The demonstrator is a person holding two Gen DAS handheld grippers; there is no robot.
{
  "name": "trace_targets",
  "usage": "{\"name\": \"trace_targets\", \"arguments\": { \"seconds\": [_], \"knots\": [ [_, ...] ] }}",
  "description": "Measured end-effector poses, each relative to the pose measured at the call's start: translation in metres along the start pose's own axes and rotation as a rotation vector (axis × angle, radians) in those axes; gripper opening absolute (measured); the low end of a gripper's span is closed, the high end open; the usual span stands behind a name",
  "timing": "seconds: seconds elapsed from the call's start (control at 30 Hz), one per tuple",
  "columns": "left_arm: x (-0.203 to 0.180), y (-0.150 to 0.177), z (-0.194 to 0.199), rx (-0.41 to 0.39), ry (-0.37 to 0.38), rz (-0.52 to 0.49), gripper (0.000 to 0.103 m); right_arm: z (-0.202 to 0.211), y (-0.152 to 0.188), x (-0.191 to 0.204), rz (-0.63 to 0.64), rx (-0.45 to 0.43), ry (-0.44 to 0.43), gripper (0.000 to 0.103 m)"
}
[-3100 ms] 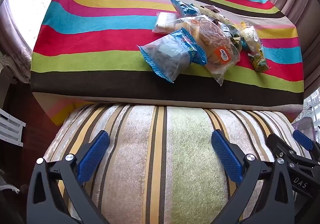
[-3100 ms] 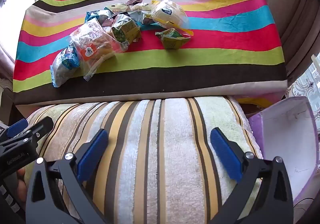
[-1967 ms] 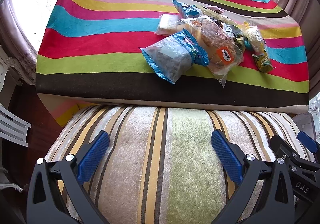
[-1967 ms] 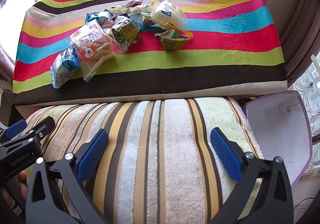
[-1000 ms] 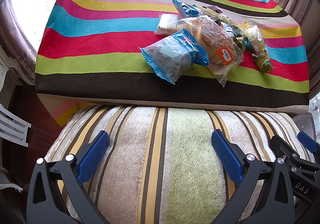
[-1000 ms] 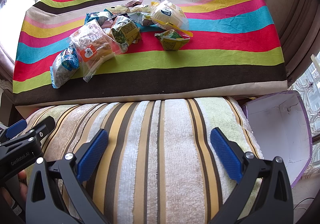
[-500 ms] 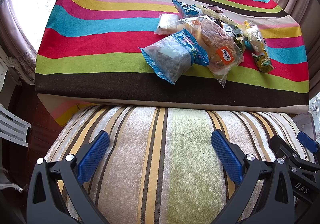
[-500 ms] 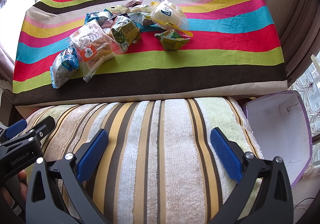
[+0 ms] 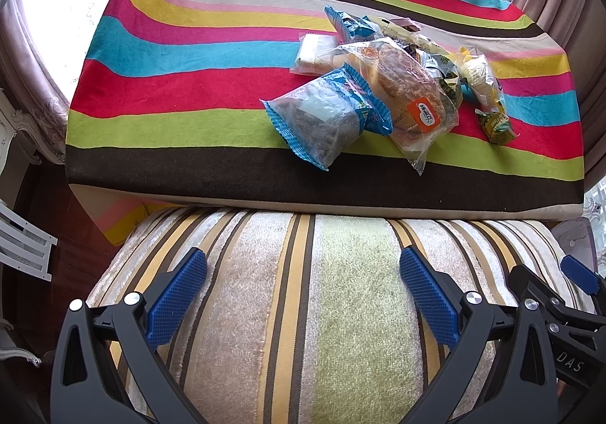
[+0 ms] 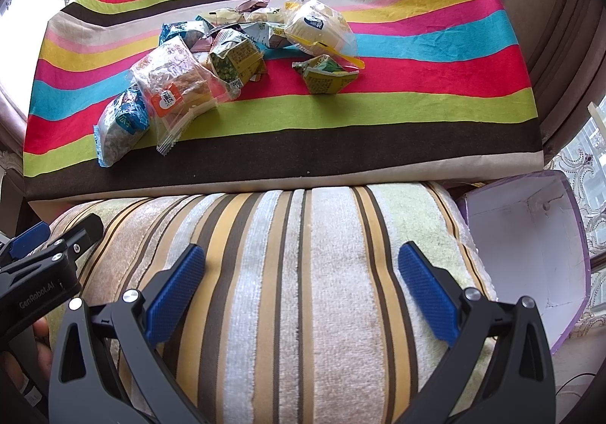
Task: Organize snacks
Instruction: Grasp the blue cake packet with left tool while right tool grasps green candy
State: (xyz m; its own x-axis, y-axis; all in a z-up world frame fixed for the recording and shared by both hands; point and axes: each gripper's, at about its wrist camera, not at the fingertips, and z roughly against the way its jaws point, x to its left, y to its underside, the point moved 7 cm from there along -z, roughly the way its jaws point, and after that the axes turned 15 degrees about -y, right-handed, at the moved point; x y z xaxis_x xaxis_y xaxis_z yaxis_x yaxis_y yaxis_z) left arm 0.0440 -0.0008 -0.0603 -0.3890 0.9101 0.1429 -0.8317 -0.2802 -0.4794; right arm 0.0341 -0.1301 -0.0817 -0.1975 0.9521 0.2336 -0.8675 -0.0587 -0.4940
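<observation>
We hold our left tongs (image 9: 303,291) low over a soft striped cushion (image 9: 341,310). The two blue pads (image 9: 176,295) are far apart and hold nothing. Our right tongs (image 10: 301,289) are wide apart too, with nothing between them, over the same cushion.

Past the tips of both tongs there is a table with a bright striped cloth (image 9: 189,90). The snacks lie in a heap on it. They are ahead of our left tongs and a bit to the right. They are ahead of our right tongs and a bit to the left. None of them touch the tongs.

The snack closest to our left tongs is a blue bag (image 9: 325,117) with dark bits inside. Just behind it, touching it, is a clear bag of bread with an orange sticker (image 9: 413,98). A small green and yellow packet (image 10: 325,73) lies a little apart from the heap, on the red stripe. A puffy yellow-white bag (image 10: 318,28) sits just behind that one. More small packets are packed in at the back of the heap, and we cannot tell what they are.

Off to the right of our right tongs, beside the cushion, is an open purple box (image 10: 530,246) with white inside.
</observation>
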Motion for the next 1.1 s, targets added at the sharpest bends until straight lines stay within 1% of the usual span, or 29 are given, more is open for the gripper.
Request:
{"name": "trace_targets", "arguments": {
  "seconds": [0.03,0.1,0.17,0.23,0.4,0.5,0.6,0.7,0.8,0.9,1.0,1.1],
  "knots": [
    [0.000,-0.002,0.000,-0.002,0.010,0.000,0.098,-0.001,-0.002,-0.001,-0.003,0.016,-0.010,0.102],
    [0.000,-0.008,-0.001,-0.009,0.017,0.002,0.097,-0.005,-0.007,-0.003,-0.002,0.079,-0.041,0.102],
    [-0.001,-0.016,-0.002,-0.024,0.005,-0.014,0.097,-0.009,-0.011,-0.003,0.019,0.121,-0.083,0.102],
    [-0.003,-0.026,-0.004,-0.039,-0.017,-0.046,0.097,-0.012,-0.016,-0.005,0.028,0.131,-0.106,0.102],
    [-0.009,-0.049,-0.014,-0.060,-0.054,-0.098,0.097,-0.020,-0.034,-0.016,0.009,0.115,-0.123,0.102],
    [-0.014,-0.061,-0.024,-0.064,-0.075,-0.138,0.097,-0.029,-0.050,-0.023,-0.003,0.107,-0.116,0.102],
    [-0.019,-0.074,-0.032,-0.077,-0.099,-0.184,0.097,-0.034,-0.072,-0.033,0.004,0.063,-0.097,0.102],
    [-0.022,-0.084,-0.039,-0.095,-0.131,-0.225,0.097,-0.042,-0.096,-0.039,0.026,0.023,-0.053,0.102],
    [-0.031,-0.090,-0.045,-0.105,-0.129,-0.278,0.098,-0.055,-0.118,-0.043,0.055,0.011,0.000,0.102],
    [-0.041,-0.094,-0.048,-0.130,-0.128,-0.327,0.098,-0.067,-0.133,-0.044,0.085,0.004,0.033,0.102],
    [-0.047,-0.099,-0.051,-0.158,-0.129,-0.373,0.098,-0.079,-0.150,-0.042,0.103,-0.007,0.041,0.102],
    [-0.051,-0.102,-0.056,-0.158,-0.114,-0.398,0.098,-0.085,-0.154,-0.040,0.111,-0.008,0.032,0.102]
  ]
}}
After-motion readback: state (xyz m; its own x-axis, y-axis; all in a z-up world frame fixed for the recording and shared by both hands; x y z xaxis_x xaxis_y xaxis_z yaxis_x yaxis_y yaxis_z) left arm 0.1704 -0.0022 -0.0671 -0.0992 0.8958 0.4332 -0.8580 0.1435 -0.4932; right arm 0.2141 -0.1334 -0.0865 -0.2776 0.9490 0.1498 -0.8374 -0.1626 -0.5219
